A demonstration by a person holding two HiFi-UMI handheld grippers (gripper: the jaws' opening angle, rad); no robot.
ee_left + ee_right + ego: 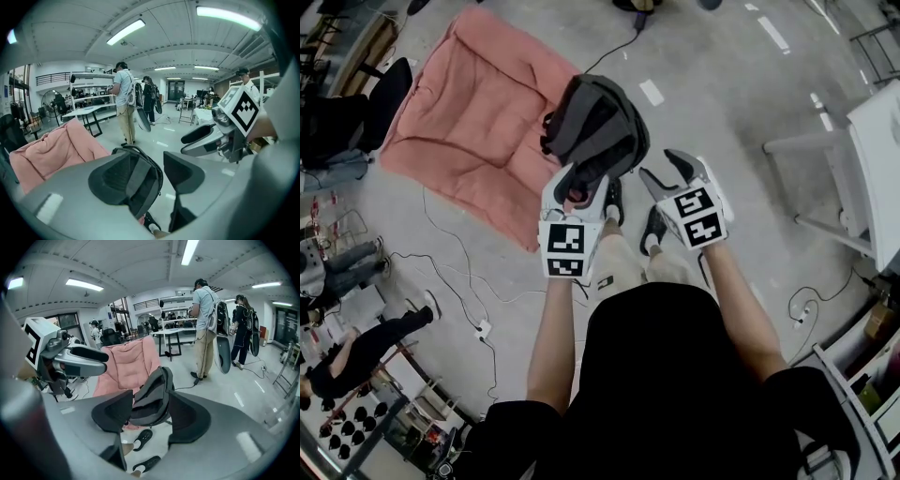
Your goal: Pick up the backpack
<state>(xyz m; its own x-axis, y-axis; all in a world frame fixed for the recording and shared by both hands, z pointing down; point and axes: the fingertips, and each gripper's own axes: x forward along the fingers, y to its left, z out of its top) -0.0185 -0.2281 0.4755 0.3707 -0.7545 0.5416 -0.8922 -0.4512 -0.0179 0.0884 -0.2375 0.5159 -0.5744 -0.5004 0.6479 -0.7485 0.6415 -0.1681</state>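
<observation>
Well off to the left of the left claw, a pink padded cushion (473, 112) lies spread on the grey floor (712, 84). Thin cables (455, 267) trail across the floor on that same side. The left claw (581, 178) is released: its jaws stand apart and press on nothing. Its tips sit right at the near lower edge of the backpack (598, 117), and whether they touch it cannot be told. Just below and between the two claws are the person's black shoes (653, 230). The right claw (667, 171) is also released, jaws spread and empty, just to the right of the backpack and clear of it. Far to its right stands a white table (881, 159). Well beyond both claws, people (205, 329) stand on the open floor.

Each claw looks straight onto the backpack through its open jaws. The backpack stands upright at the cushion's near right edge, ahead of the claws and mostly in front of the left one. It is dark grey and black, with a lighter grey band down its face and a carry loop on top.
</observation>
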